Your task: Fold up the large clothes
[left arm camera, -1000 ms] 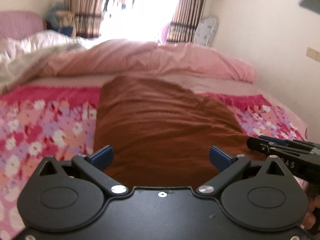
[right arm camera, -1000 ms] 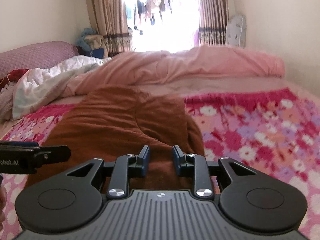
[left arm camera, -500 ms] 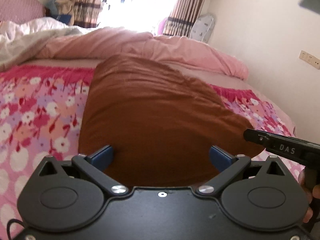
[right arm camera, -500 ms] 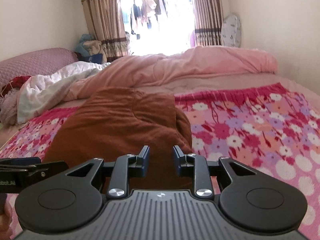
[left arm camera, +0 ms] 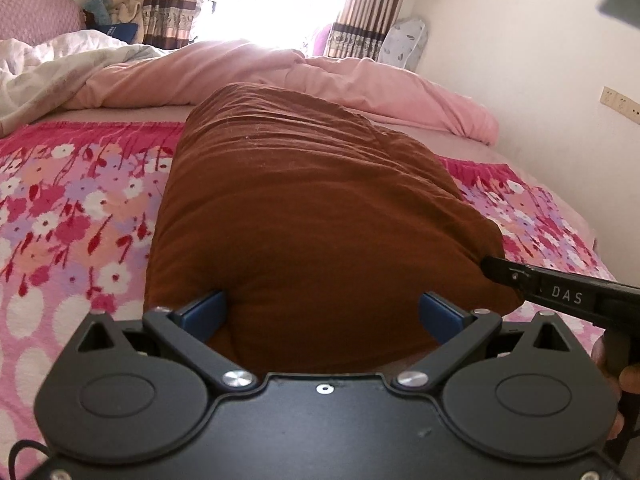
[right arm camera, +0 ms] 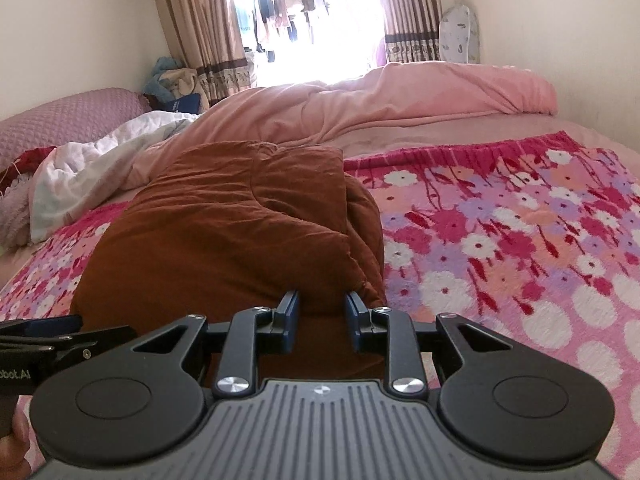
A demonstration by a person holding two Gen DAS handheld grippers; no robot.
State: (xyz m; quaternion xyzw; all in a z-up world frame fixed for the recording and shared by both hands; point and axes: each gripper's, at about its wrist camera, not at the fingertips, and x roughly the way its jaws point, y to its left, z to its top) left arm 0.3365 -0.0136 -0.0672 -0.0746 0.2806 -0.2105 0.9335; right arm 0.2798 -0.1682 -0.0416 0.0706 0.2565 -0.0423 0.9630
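Floral bedspread [left arm camera: 72, 216] nearer; left tongs [left arm camera: 322, 312] spread, right tongs [right arm camera: 322, 316] pinching brown garment [left arm camera: 312, 208].

My left gripper [left arm camera: 322, 312]: jaws spread wide, brown cloth bulging between them, pads not pressing. My right gripper [right arm camera: 322, 318]: jaws narrow, cloth bunched between; grip unclear.

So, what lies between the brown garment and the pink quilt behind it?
Only a bare strip of plain pink sheet separates the brown garment from the pink quilt; the right wrist view shows it best.
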